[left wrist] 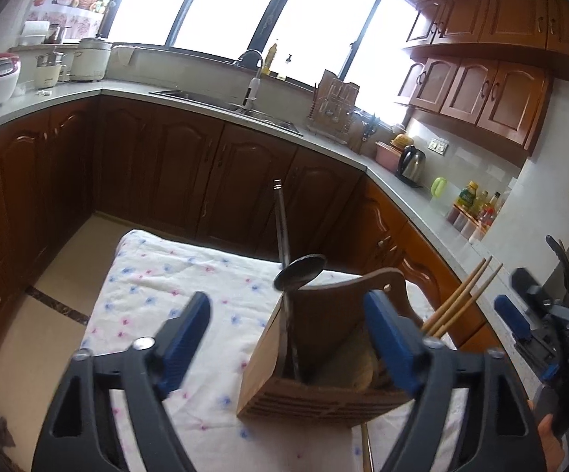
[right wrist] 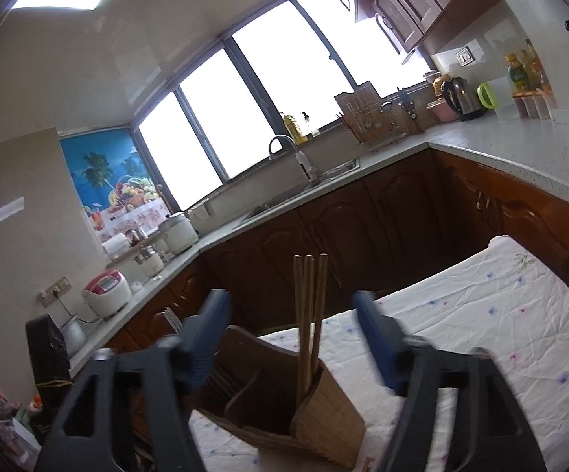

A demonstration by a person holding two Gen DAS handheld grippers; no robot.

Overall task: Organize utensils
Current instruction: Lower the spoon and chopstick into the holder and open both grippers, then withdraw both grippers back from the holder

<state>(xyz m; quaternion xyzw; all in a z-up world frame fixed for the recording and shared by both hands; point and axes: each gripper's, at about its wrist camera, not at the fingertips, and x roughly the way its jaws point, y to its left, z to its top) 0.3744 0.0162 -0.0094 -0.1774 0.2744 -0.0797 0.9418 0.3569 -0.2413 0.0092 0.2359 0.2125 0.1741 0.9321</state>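
- We hold our left hand-held gripper (left wrist: 284, 338) and right hand-held gripper (right wrist: 292, 338) released, grasping nothing, probably having finished loading.
- The wooden holder (left wrist: 323, 369) stands on the cloth-covered tabletop (left wrist: 158, 287).
- A dark ladle (left wrist: 298, 275) leans in one compartment, chopsticks (right wrist: 310, 314) upright in another.

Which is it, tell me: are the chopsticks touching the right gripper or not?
Apart. In the right wrist view the chopsticks stand in the wooden holder midway between the open right gripper fingers, with cabinet and cloth visible on both sides.
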